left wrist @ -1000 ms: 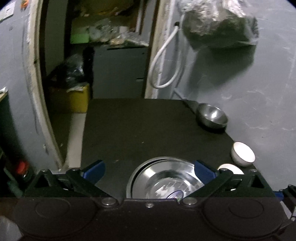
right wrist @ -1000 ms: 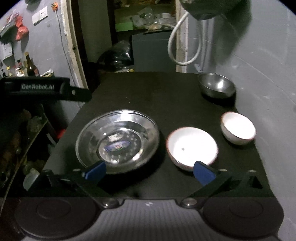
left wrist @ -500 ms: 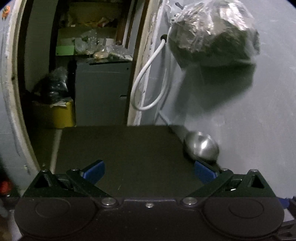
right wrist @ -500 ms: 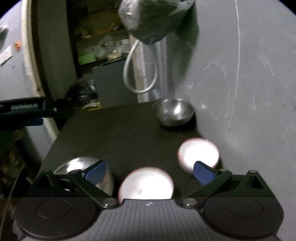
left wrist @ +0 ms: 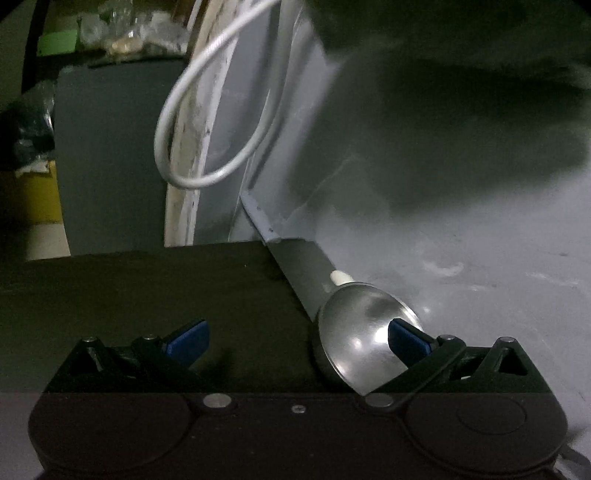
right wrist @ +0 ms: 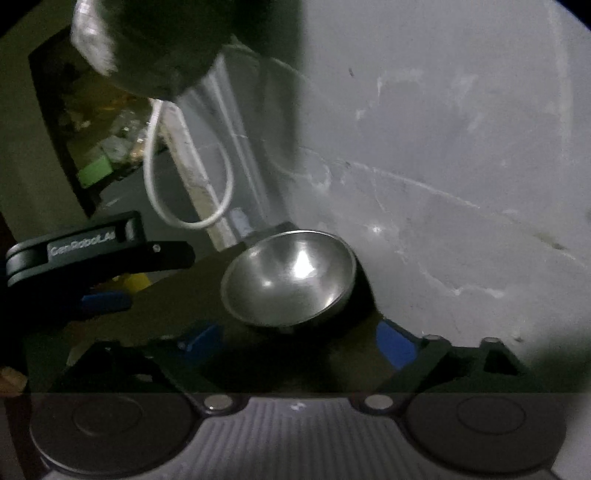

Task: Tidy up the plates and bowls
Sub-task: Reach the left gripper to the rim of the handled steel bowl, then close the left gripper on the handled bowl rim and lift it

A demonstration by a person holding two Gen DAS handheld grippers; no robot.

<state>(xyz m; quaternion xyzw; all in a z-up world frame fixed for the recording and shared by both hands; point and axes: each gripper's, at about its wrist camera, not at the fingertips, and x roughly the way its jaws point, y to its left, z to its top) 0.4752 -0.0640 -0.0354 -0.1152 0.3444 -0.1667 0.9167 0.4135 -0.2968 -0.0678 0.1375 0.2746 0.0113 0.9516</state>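
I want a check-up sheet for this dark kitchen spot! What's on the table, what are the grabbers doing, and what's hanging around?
Surface: black table, pushed up against a grey wall.
Job's things: one steel bowl, upright and empty, near the wall at the table's far corner. No other dishes in view.
Clutter: nothing seen on the table.
Grippers: left gripper open, one blue finger over the bowl's rim, no grip. Right gripper open, its jaws have just been closing a bit, bowl ahead of the fingers, nothing between them.
Cables: white hose looped on the wall.
Surroundings: dark bag hanging above; doorway with cluttered shelves behind.
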